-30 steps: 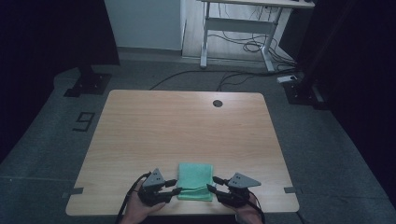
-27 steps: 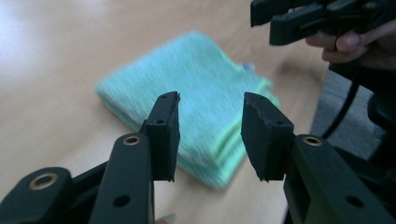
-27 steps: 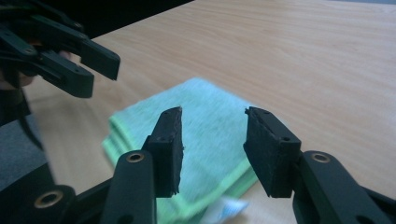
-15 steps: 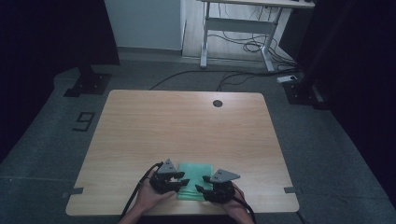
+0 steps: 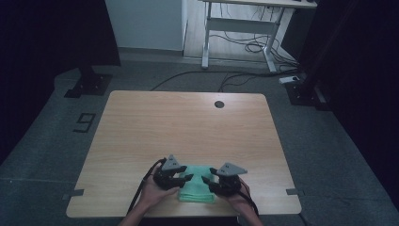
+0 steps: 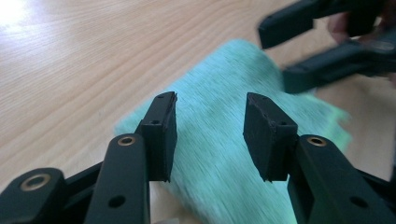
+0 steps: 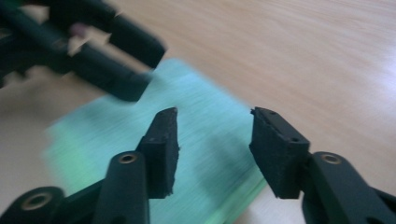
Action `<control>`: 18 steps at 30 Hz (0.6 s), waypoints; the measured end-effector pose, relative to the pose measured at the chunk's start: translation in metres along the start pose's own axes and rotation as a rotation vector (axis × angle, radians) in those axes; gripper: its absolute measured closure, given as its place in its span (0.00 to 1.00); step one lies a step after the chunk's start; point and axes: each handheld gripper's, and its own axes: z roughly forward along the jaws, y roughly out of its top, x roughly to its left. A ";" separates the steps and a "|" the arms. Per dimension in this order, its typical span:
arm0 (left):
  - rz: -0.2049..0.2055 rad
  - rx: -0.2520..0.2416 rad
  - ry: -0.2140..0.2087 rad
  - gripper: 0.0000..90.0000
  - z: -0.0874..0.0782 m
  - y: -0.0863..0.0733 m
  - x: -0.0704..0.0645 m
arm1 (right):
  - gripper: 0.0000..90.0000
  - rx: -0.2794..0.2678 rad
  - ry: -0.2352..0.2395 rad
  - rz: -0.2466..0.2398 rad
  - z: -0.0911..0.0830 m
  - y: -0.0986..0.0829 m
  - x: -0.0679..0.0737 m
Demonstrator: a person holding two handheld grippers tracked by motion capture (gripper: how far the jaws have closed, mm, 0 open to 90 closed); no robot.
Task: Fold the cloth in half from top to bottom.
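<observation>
Cloth point(image 5: 197, 188): mint-green, folded into a flat, roughly rectangular pad. It lies on the wooden table point(image 5: 188, 127), close to the near edge and about midway along it. High view: stacked layers show as thin lines along its near side, so it is folded more than once. Surface looks soft and finely fuzzy, like towelling; no print or pattern seen. The two gripper views are motion-blurred, so finer texture cannot be told.

Left gripper point(image 5: 188, 178): held in the person's left hand point(image 5: 153, 190), at the cloth's left edge, tips pointing inward over the cloth. Left gripper view: its jaws stand clearly apart, with green cloth seen through the gap point(image 6: 210, 135) and nothing held between the pads. Whether the tips touch the cloth cannot be told.

Right gripper point(image 5: 205, 180): held in the right hand point(image 5: 237, 197), at the cloth's right edge, tips pointing inward toward the left one. Right gripper view: jaws likewise well apart point(image 7: 214, 144), nothing clamped, cloth below and beyond them. Contact with the cloth cannot be told here either.

The two sets of tips face each other across the far half of the cloth, near but apart. A round dark hole point(image 5: 219, 104) sits near the table's far edge, well apart from the cloth.
</observation>
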 end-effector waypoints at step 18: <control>0.009 -0.013 0.015 0.57 -0.014 -0.016 -0.011 | 0.53 0.003 0.009 -0.022 -0.005 -0.013 0.008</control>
